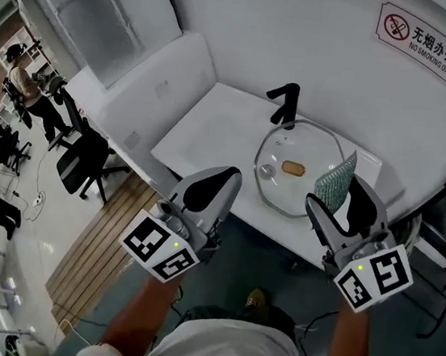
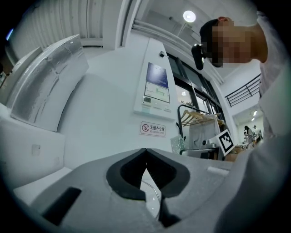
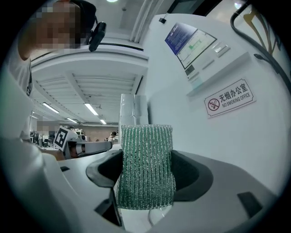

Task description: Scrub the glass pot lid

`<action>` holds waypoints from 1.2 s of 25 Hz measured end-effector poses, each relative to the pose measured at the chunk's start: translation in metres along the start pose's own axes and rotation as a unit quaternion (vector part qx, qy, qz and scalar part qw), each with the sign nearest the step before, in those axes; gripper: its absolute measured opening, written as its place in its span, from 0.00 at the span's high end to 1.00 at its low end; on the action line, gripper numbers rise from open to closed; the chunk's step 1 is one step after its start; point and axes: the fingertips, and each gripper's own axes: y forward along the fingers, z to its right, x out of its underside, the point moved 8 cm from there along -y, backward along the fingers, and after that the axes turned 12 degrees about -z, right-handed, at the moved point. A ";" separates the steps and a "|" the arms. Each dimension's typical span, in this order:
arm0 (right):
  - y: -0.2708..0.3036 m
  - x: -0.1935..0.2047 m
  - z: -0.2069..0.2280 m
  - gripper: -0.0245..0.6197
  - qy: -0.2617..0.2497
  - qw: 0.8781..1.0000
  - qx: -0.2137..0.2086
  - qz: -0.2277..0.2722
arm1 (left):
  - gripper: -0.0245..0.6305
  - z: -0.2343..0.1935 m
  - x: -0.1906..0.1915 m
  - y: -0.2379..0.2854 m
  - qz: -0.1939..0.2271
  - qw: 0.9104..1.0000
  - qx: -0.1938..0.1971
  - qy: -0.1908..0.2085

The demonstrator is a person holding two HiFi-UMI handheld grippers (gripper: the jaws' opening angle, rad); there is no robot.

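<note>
Ideally, the scrub starts with the green scouring pad (image 1: pixel 335 182) laid flat on the glass pot lid (image 1: pixel 286 191), which lies on the white surface (image 1: pixel 214 123). Light circling strokes would suit, with the lid's rim braced against sliding. The right hand-held gripper (image 1: pixel 327 201), at the lid's near right edge, is clamped on the pad. The left hand-held gripper (image 1: pixel 224 183), just near-left of the lid, has its jaws together and holds nothing.

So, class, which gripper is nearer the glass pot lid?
Right. The right gripper, clamping a green scrub pad, sits by the right edge of the glass pot lid; the left gripper, shut and empty, hangs off its lower-left, apart.
</note>
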 end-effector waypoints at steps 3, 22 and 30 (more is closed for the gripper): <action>0.011 0.002 0.014 0.45 0.004 1.000 -0.006 -0.007 | 0.94 -0.006 0.004 0.009 -0.013 1.000 -0.009 -0.006; 0.067 0.007 0.055 0.45 -0.026 0.996 0.047 -0.074 | 0.94 -0.081 0.025 0.074 -0.045 0.998 0.013 -0.039; 0.122 0.010 0.073 0.45 -0.074 0.981 0.093 -0.151 | 0.94 -0.146 0.040 0.107 -0.079 0.996 0.031 -0.021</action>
